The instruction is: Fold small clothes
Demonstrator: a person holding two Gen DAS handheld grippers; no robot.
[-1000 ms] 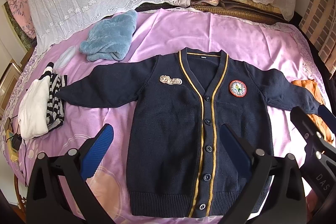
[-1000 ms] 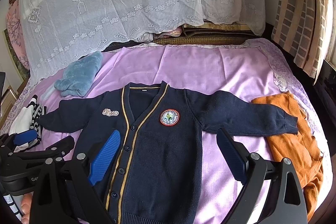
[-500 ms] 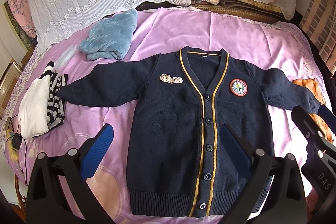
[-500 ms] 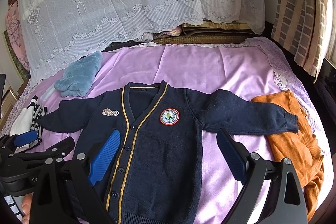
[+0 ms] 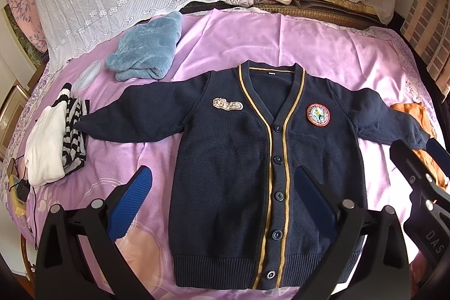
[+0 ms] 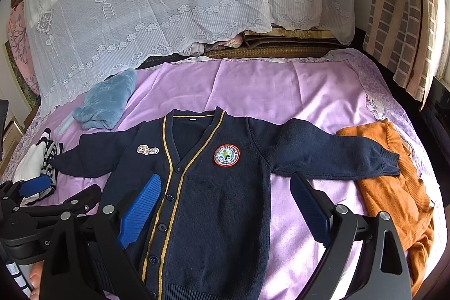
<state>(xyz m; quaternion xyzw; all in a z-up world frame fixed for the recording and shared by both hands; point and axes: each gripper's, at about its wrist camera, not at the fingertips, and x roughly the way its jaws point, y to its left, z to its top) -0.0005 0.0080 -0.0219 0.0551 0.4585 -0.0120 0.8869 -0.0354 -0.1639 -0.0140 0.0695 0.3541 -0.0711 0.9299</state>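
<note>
Pink sheet (image 5: 230, 47) covered the bed; navy cardigan (image 5: 230, 159) lay flat and buttoned mid-sheet, sleeves spread. Orange top (image 6: 393, 193) lay under its right cuff, blue fleece (image 5: 146, 52) and striped pile (image 5: 56, 137) on the left. Left gripper (image 5: 222, 201) and right gripper (image 6: 225, 212) hovered above the cardigan, jaws wide, holding nothing.

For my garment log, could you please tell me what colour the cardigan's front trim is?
Yellow-gold stripes on the navy cardigan, showing best in the left wrist view.

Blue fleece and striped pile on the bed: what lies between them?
In the left wrist view, only bare purple sheet lies between the blue fleece and the striped pile.
</note>
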